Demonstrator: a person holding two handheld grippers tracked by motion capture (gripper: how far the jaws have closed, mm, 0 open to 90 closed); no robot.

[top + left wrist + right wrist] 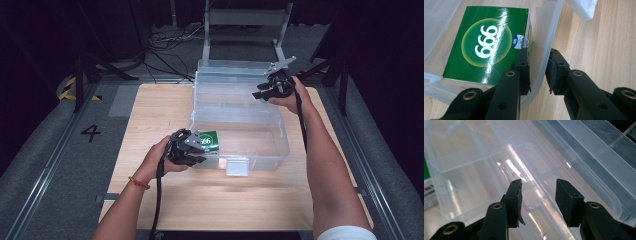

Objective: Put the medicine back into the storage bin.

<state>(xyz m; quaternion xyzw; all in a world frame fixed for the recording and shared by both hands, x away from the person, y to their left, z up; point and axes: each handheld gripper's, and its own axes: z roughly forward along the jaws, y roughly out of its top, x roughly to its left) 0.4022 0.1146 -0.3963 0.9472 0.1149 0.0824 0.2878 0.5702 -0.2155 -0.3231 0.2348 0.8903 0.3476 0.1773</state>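
Observation:
A clear plastic box stands on the wooden table with its lid thrown back. A green carton marked 666 lies in its near-left corner. My left gripper straddles the near-left wall there. In the left gripper view its jaws close on that wall, one pad inside against the carton, the other outside. My right gripper hovers at the far-right rim by the hinge. In the right gripper view it stands open over the clear plastic, touching nothing.
The box's front latch hangs over the table toward me. Bare wood lies left of and in front of the box. A grey metal frame and loose cables sit on the floor beyond the far edge.

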